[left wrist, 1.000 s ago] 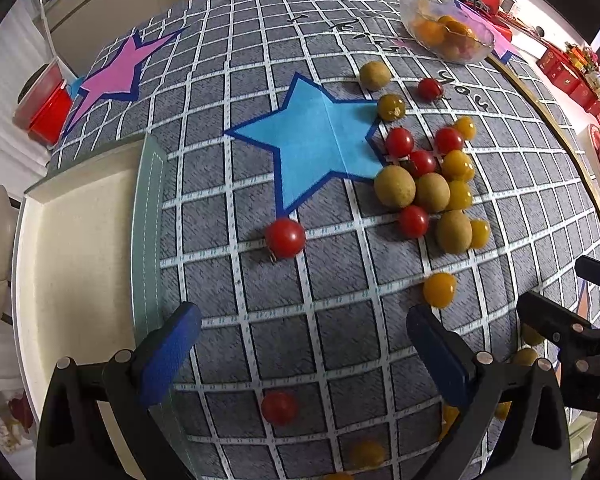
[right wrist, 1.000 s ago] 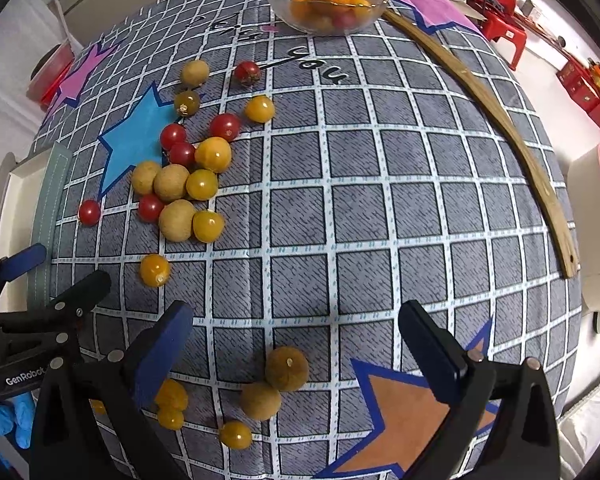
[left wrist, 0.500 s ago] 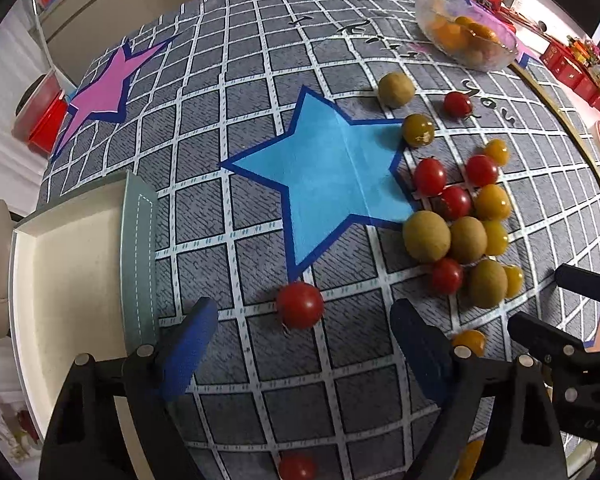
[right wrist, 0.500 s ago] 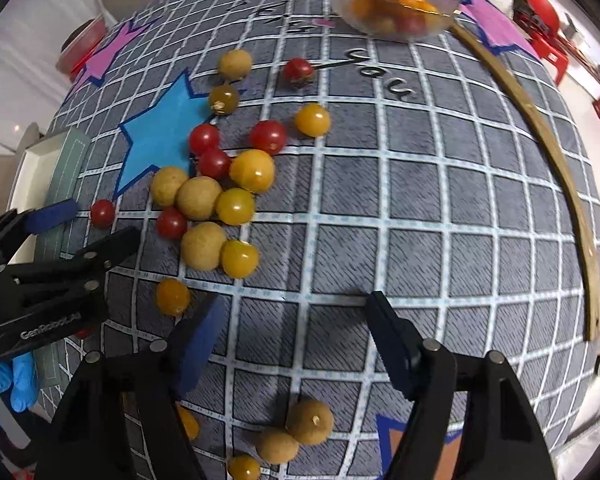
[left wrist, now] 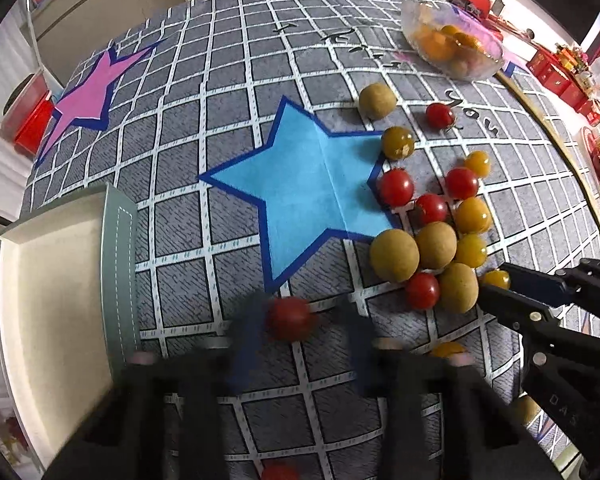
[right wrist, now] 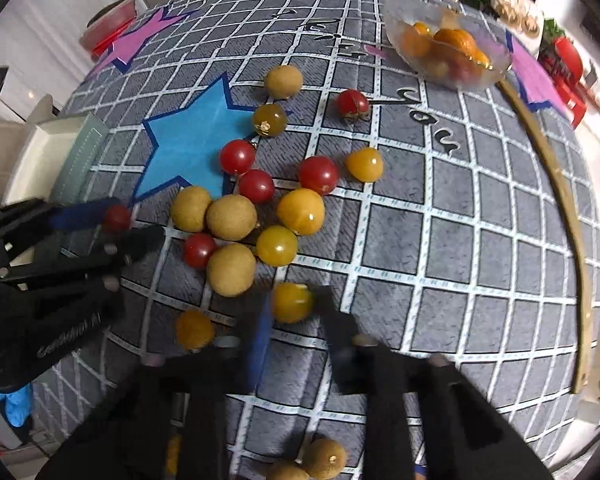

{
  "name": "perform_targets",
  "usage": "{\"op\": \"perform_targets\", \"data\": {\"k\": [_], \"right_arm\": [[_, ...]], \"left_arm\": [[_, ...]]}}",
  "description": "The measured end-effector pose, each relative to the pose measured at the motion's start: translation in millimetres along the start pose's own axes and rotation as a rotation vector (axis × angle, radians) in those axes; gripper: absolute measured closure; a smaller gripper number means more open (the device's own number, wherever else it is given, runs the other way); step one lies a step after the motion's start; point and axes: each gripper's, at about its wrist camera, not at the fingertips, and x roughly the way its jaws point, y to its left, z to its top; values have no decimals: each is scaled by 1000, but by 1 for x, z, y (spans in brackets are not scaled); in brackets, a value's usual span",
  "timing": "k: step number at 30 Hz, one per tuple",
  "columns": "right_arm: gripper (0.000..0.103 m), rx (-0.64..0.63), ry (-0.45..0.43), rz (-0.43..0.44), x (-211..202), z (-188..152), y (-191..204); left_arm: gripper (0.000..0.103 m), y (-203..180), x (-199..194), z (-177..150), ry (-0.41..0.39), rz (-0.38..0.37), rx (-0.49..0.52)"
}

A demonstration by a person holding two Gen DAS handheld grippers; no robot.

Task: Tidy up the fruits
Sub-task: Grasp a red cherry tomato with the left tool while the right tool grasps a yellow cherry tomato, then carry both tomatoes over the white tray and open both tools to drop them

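My left gripper [left wrist: 300,322] points down at the checked cloth and is shut on a red cherry tomato [left wrist: 290,318] just below the blue star [left wrist: 312,188]; its fingers are blurred. My right gripper [right wrist: 294,314] is shut on a yellow cherry tomato [right wrist: 291,302] at the near edge of the fruit pile [right wrist: 236,216]. In the right wrist view the left gripper [right wrist: 118,224] shows at the left with the red cherry tomato [right wrist: 116,218] between its fingers. The pile mixes red tomatoes, yellow tomatoes and brown longans.
A glass bowl [right wrist: 496,68] with oranges stands at the far right of the cloth. A white tray [left wrist: 40,280] lies off the cloth's left edge. A curved wooden strip [right wrist: 560,200] runs along the right side. Loose fruit [right wrist: 194,328] lies near the front edge.
Both grippers stood wide open a second ago. Each has moved over its fruit and its jaws have shut, the left on the red tomato, the right on the yellow one.
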Motion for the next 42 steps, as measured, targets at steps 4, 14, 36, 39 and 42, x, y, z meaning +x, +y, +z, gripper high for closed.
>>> {"op": "perform_targets", "data": {"k": [4,14,36,39,42], "right_arm": [[83,38,3,19,-3,-3,-7],[83,47,6,111,-32,-21,4],[83,-191,57,285,-19,27,185],[83,-215,73,280,-7,33,204],[83,-241,89,260,5,36,218]], "left_arm": [[81,13,-6,4,0,-76,-52],[81,33,-48,-25,-51,-108,-100],[81,183,-69,-125,-30,154,-393],[81,195,-64,-135,-18,165,-424],[81,199,-59,-141,-12,167,-428]]}}
